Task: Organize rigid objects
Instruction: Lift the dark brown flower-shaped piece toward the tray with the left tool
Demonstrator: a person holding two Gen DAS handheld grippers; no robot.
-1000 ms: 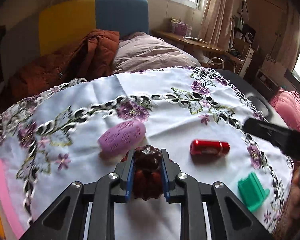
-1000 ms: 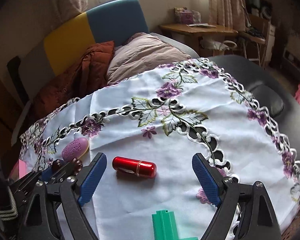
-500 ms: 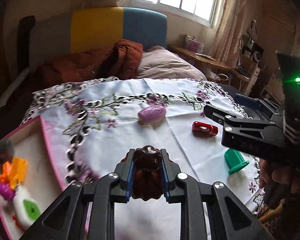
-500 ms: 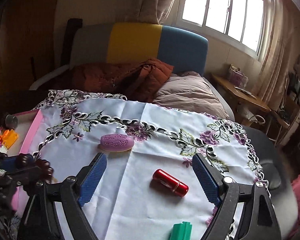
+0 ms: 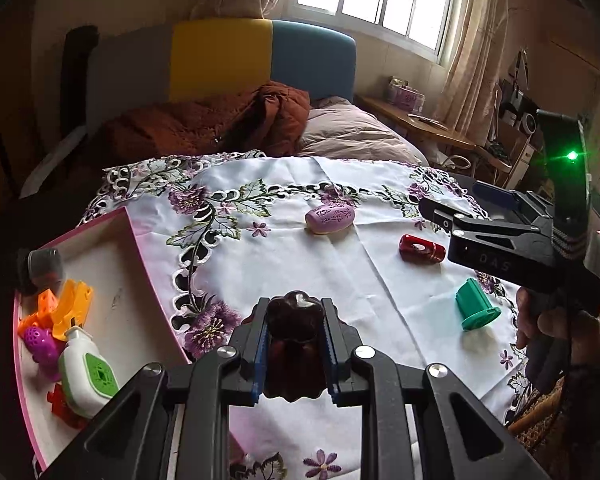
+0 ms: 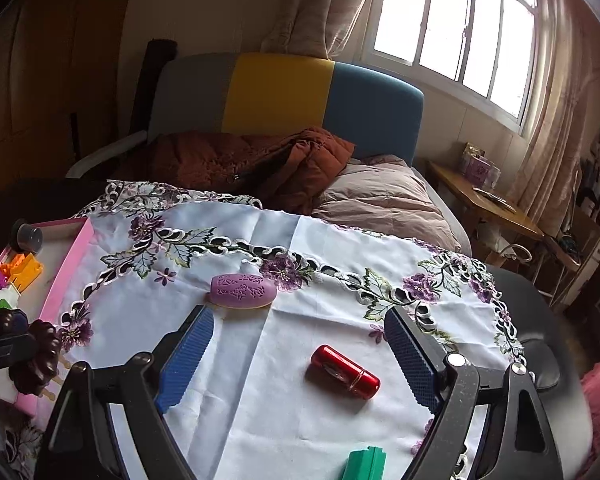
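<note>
Step in hand, carry: left gripper [image 5: 296, 344] clamped on brown fluted mould [image 5: 295, 322], above table's left edge beside pink tray [image 5: 138, 256]; next, release inside tray; right gripper [image 6: 300, 356] agape over red cylinder [image 6: 345, 372].

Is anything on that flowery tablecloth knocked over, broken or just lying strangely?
Nothing looks broken or spilled. The green spool lies tipped on its side, and the red cylinder and purple oval case lie loose on the tablecloth, outside the pink tray.
</note>
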